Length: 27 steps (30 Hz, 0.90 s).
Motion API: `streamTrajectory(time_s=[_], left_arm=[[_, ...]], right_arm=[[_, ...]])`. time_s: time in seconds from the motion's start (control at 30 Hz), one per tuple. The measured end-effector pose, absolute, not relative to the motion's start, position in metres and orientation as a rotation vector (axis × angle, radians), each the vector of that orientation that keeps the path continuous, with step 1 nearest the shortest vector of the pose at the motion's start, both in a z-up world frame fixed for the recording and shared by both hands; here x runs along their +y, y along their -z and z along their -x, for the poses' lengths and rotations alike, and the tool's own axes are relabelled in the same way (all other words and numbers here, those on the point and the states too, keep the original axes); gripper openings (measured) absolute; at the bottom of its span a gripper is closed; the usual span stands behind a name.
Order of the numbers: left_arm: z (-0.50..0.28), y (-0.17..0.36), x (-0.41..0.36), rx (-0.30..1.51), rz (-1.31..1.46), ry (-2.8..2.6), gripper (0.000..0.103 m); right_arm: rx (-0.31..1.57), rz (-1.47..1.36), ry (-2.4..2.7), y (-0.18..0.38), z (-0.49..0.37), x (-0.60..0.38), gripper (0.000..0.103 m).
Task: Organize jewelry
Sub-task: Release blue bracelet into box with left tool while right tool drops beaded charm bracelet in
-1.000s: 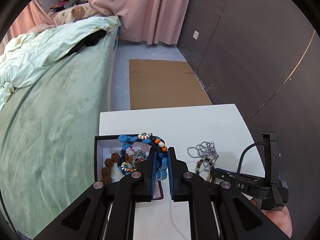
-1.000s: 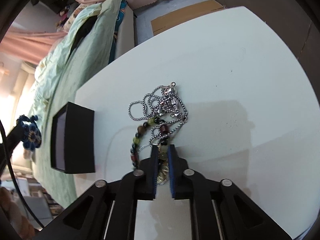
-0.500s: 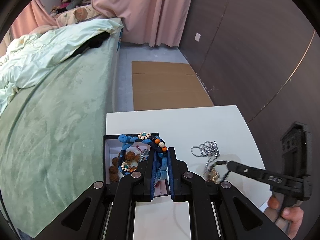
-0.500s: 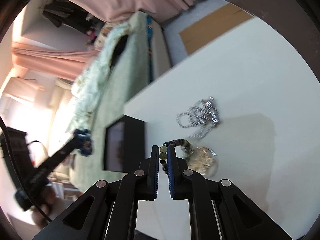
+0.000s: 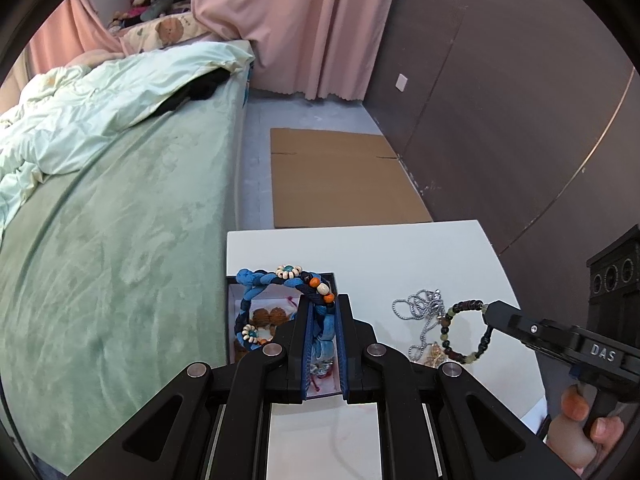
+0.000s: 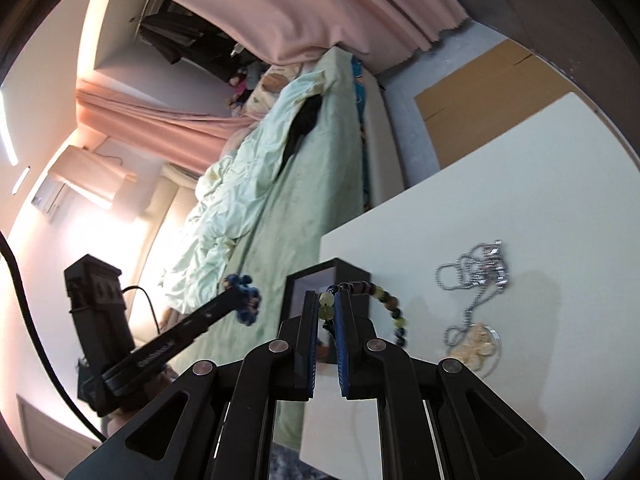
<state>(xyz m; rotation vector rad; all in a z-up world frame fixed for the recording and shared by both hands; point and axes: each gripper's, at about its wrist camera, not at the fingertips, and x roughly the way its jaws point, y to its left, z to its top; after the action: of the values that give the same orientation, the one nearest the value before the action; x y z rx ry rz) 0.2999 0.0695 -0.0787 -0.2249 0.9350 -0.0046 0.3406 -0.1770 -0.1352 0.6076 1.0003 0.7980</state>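
— Bedroom floor and a green bed lie behind the white table (image 5: 360,248); what sits on it?

— At the table's nine o'clock edge is the open black jewelry box (image 5: 236,312), with brown seed beads (image 5: 270,315) already inside. The left gripper (image 5: 323,320) is closed tight on a blue braided bracelet (image 5: 256,280), whose loop hangs over the box's opening.

— And the other claw?

— The right gripper (image 6: 327,312) is pinched nearly shut on a green bead of the dark beaded bracelet (image 5: 464,330), which dangles clear of the tabletop. Below it, toward the table's three o'clock side, the silver ball chain (image 6: 476,272) and its gold pendant (image 6: 478,346) lie loose on the table.

— So which step is this?

— I judge it mid-transfer: two bracelets are lifted, neither released into the box. Next, the left claw should lower and open so the blue loop drops inside the walls; then the right should carry its bracelet toward nine o'clock, over the box. The chain looks left for afterwards, and being tangled near the pendant, it may need a careful pinch.
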Motion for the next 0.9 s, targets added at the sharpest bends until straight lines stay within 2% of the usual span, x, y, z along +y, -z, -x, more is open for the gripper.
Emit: streamTrajectory(time_s=[0.13, 0.17, 0.23, 0.3, 0.37, 0.83, 0.87, 0.9], left_arm=[[-0.303, 0.087, 0.074, 0.947, 0.267, 0.043, 0.011], [-0.304, 0.089, 0.074, 0.956, 0.274, 0.046, 0.016], [-0.307, 0.096, 0.077, 0.977, 0.289, 0.047, 0.029], [-0.307, 0.1, 0.083, 0.971, 0.313, 0.04, 0.056], [-0.304, 0.101, 0.092, 0.952, 0.339, 0.02, 0.07], [-0.28, 0.106, 0.146, 0.914, 0.418, -0.059, 0.07], [-0.28, 0.106, 0.146, 0.912, 0.416, -0.059, 0.07], [-0.279, 0.105, 0.146, 0.909, 0.413, -0.058, 0.07]], right_arm=[[0.999, -0.602, -0.816, 0.133, -0.339, -0.165, 0.01], [0.999, -0.602, -0.82, 0.133, -0.338, -0.161, 0.01], [1.001, -0.604, -0.831, 0.133, -0.338, -0.156, 0.01], [1.0, -0.6, -0.842, 0.132, -0.338, -0.15, 0.01], [0.999, -0.597, -0.856, 0.131, -0.338, -0.143, 0.01], [1.037, -0.556, -0.932, 0.138, -0.34, -0.076, 0.011], [1.074, -0.544, -0.914, 0.146, -0.345, -0.071, 0.021], [1.104, -0.535, -0.886, 0.152, -0.348, -0.069, 0.044]])
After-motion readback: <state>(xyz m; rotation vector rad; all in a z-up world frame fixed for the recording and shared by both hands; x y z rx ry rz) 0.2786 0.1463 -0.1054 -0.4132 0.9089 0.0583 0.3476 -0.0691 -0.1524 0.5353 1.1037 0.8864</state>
